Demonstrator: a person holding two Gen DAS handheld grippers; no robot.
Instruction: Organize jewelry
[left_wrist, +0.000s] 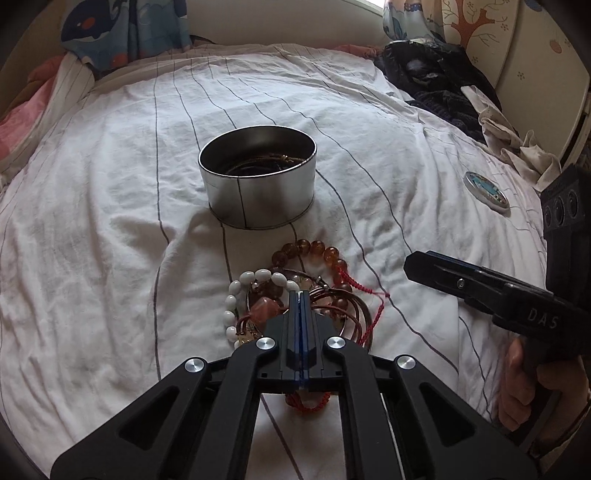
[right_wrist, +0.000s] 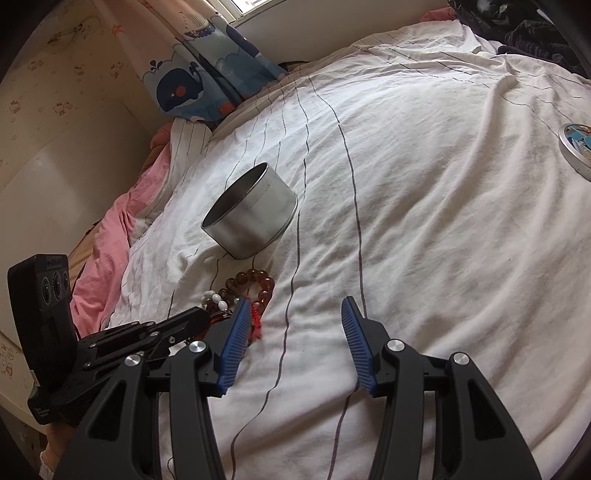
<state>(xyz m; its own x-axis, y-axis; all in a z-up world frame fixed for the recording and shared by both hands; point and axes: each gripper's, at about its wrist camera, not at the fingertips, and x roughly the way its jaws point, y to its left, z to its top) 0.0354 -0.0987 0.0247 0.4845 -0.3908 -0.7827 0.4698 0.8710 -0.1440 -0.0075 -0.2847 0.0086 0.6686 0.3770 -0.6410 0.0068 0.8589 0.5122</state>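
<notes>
A round silver tin (left_wrist: 258, 181) stands open on the striped white bedsheet; brown cord jewelry (left_wrist: 273, 159) lies inside it. Just in front of it lies a pile of bracelets: amber beads (left_wrist: 317, 251), white beads (left_wrist: 236, 295), a pink stone piece (left_wrist: 264, 310), brown cords and a red braided cord (left_wrist: 369, 317). My left gripper (left_wrist: 299, 295) is shut, its tips low over the pile; whether it pinches a piece is hidden. My right gripper (right_wrist: 295, 306) is open and empty, hovering over bare sheet right of the pile (right_wrist: 240, 291). The tin (right_wrist: 255, 218) shows there too.
The tin's lid (left_wrist: 487, 191) with a blue picture lies on the sheet to the right, also in the right wrist view (right_wrist: 578, 151). Dark clothes (left_wrist: 436, 74) are heaped at the far right. A whale-print curtain (right_wrist: 199, 85) and pink bedding (right_wrist: 107, 251) border the left.
</notes>
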